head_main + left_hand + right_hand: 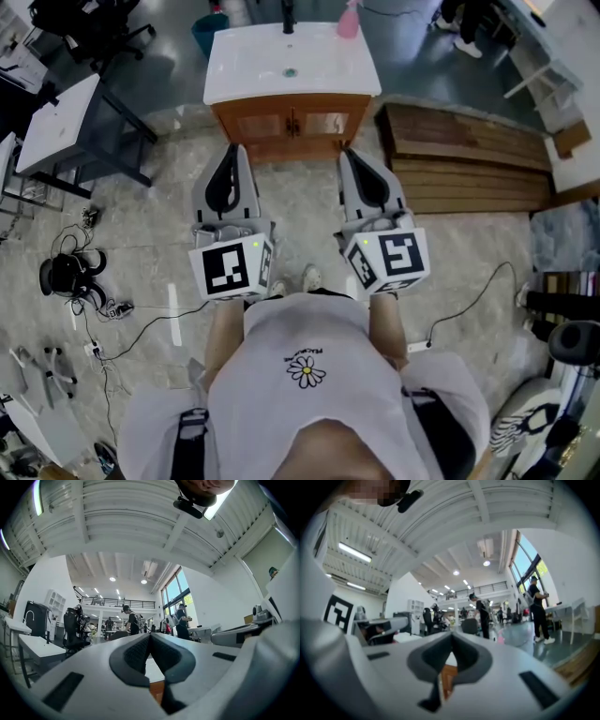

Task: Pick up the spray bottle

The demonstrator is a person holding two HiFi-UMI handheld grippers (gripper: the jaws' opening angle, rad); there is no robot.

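A pink spray bottle [348,19] stands on the back right corner of a white sink top [253,70] over a wooden cabinet [291,122]. In the head view both grippers are held level in front of the cabinet, well short of the bottle. My left gripper [233,152] is shut with nothing in it, its pads [140,651] meeting at the tips. My right gripper [350,156] is also shut and empty. In the right gripper view a small pink shape [500,638], likely the bottle, shows just right of the jaws.
A black faucet [288,17] rises at the back of the sink. Stacked wooden planks [469,159] lie on the floor to the right, a grey table [61,122] stands at left, and cables with a headset [70,277] lie on the floor. People stand far off.
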